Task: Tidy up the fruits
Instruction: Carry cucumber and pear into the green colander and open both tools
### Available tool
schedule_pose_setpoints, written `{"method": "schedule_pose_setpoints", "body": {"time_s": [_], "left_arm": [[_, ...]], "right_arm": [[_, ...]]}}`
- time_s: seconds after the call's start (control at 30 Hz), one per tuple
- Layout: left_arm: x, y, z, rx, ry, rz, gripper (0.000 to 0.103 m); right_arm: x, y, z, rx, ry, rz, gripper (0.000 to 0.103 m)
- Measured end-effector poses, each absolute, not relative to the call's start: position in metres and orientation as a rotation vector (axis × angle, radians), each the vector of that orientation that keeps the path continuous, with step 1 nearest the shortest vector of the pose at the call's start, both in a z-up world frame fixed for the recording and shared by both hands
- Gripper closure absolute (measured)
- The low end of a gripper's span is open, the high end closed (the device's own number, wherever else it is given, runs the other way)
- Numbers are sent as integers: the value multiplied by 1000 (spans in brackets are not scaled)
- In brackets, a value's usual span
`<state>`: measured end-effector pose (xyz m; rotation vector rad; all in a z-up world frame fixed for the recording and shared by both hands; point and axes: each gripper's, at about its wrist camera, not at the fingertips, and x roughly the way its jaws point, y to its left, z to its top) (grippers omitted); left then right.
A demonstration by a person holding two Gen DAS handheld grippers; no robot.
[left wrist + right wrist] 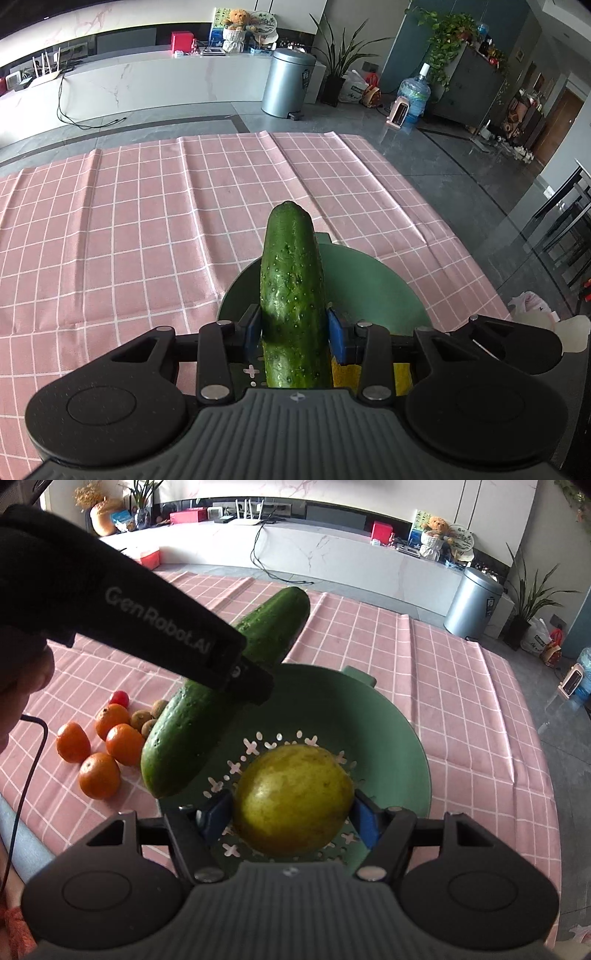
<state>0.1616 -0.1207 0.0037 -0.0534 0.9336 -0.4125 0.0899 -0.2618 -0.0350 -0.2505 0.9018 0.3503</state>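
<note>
The left claw [294,328] grips the cucumber [291,295] lengthwise above the green strainer's [388,716] near rim; the right claw [291,818] clamps a yellow-green fruit [293,799] over its middle.

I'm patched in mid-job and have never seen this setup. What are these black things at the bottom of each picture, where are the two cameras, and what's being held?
No robot arm here: a person holds a two-finger gripper in each hand, each with a fisheye camera looking forward along its fingers. The black shapes are the grippers' own bodies.

In the left wrist view, the left gripper is closed on a cucumber, held over the green colander.

In the right wrist view, the right gripper grips a yellow-green round fruit above the colander's perforated bottom. The left gripper's black body crosses the picture's upper left.

On the pink checked tablecloth lie oranges, small brown fruits and a red tomato.
</note>
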Motion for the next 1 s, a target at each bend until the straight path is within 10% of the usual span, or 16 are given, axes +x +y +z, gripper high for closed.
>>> {"method": "schedule_pose_setpoints", "body": {"time_s": [1.0], "left_arm": [[180, -139, -42, 48, 1096, -390, 59]], "right_arm": [[124, -260, -51, -230, 1042, 403, 30]]}}
